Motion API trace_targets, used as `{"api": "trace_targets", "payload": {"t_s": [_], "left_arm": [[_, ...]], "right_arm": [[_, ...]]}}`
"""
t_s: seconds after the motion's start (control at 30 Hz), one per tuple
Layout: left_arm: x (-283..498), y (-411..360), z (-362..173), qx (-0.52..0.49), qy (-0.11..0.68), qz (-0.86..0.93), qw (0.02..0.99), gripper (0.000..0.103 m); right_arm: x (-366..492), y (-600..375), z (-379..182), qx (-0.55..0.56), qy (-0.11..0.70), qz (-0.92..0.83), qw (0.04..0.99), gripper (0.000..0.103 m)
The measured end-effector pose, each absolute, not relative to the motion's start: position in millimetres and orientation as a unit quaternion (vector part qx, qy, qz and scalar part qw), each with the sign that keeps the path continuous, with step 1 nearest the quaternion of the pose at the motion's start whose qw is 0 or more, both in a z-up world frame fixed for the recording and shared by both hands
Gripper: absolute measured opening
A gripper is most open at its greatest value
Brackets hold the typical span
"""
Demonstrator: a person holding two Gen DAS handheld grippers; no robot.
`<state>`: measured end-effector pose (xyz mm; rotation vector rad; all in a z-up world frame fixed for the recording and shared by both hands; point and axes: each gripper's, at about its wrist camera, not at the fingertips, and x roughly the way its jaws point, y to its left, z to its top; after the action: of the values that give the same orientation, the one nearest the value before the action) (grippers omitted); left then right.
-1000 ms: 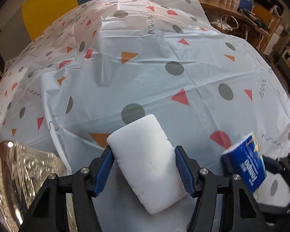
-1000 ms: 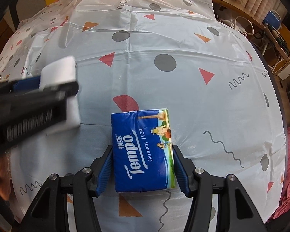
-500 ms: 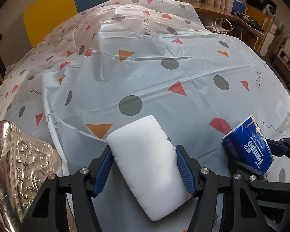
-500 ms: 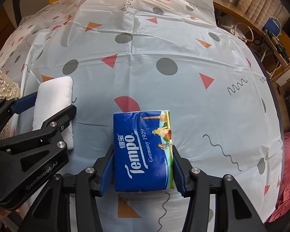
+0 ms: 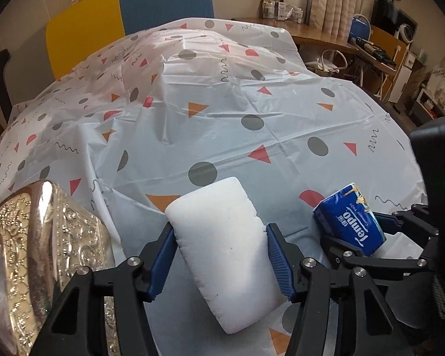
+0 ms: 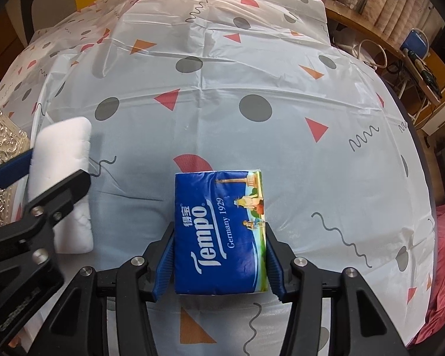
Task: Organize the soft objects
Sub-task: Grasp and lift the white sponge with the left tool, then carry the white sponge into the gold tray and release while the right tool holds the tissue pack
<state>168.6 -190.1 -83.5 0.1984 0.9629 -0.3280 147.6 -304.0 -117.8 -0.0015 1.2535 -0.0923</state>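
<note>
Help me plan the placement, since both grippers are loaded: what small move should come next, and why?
Probably carry the white sponge, pinched in the left gripper, a little left toward the embossed gold box beside it. The right gripper holds the Tempo tissue pack close by, so moving left first keeps the two apart.

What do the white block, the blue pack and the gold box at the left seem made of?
White block: likely matte foam or sponge, dented where the left tongs pinch it.
Blue pack: tissues in glossy printed plastic film.
Gold box: shiny embossed metal or metallised plastic; cannot tell which.
</note>
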Motion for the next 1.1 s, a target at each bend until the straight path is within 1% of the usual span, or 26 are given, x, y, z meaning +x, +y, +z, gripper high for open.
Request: {"api": "trace_targets", "payload": {"t_s": [0.57,0.83,1.1], "left_arm": [[104.5,-162.0,-2.2,0.098,0.353,-0.193,0.910,0.060],[83.8,-139.7,31.5,0.085,0.318,-0.204,0.922,0.060],[75.0,-103.2,51.4,0.053,0.305,-0.194,0.931,0.060]], "right_arm": [[136.8,-291.4,-117.9,-0.028,0.564,-0.049,0.824,0.053],[129.9,-284.6,-116.4,-0.041,0.550,-0.052,0.833,0.052],[127.0,-285.2,-114.3,-0.041,0.542,-0.054,0.838,0.052]]}}
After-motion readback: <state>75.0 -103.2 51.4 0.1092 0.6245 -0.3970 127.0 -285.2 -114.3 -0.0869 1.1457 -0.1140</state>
